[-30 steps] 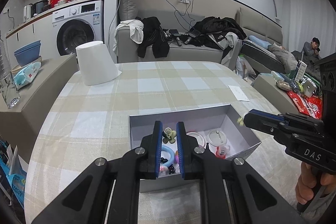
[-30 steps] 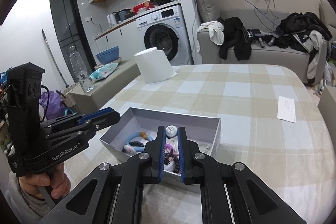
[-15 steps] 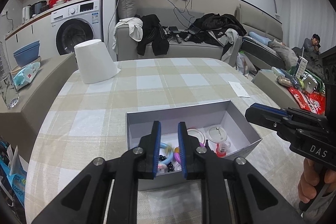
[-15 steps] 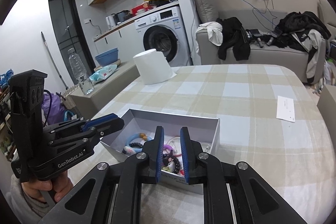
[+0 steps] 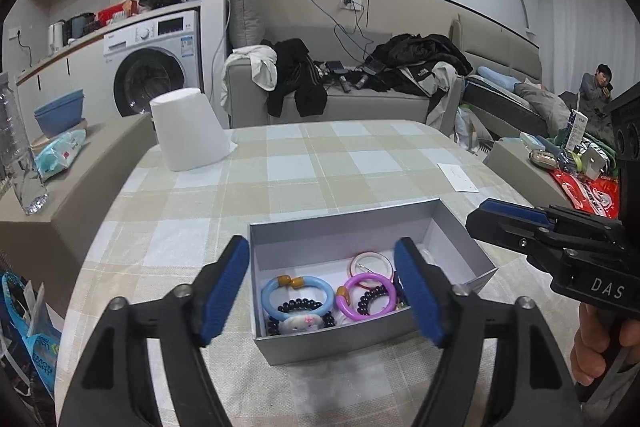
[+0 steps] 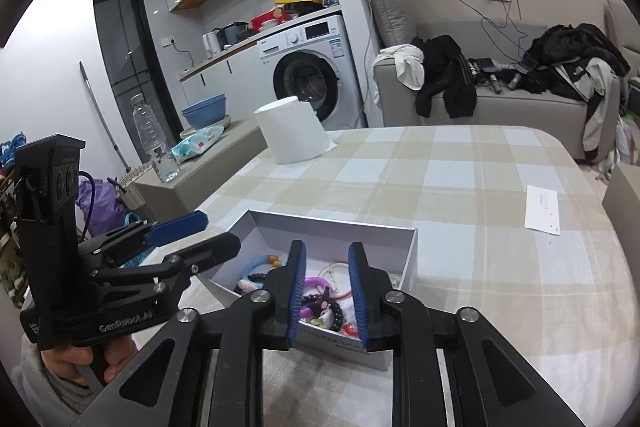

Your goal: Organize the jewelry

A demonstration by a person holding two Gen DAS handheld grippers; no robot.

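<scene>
A grey open box [image 5: 372, 341] sits near the front edge of the table [image 5: 320, 163], and the jewelry is heaped inside it: a pale blue bangle [image 5: 298, 297] with amber beads at the left, a purple ring-shaped bangle [image 5: 366, 297] beside it, a pink-and-white hoop [image 5: 370, 264] farther back, and dark beaded strands tangled among them. The left gripper [image 5: 322, 289] hangs over the near side of the box, its blue-padded jaws having just swung wide apart, with nothing pinched between them. The right gripper [image 6: 326, 289] hovers over the box's other near corner; its jaws have just been opening too, only to a modest gap, and they clamp nothing. A hand [image 6: 86, 361] grips each tool's handle. The table wears a beige and white checked cloth. At its far left an upturned white paper cone [image 5: 188, 135] stands, and a white slip of paper [image 5: 458, 177] lies far right. Beyond the table a grey sofa [image 5: 360, 103] is strewn with dark clothes; left of it stands a white washing machine [image 5: 154, 67] under a cluttered counter. A low side ledge holds a clear water bottle [image 6: 154, 143], blue bowls [image 5: 60, 111] and a pack of wipes [image 5: 60, 151]. A person [image 5: 596, 85] sits at the far right.
</scene>
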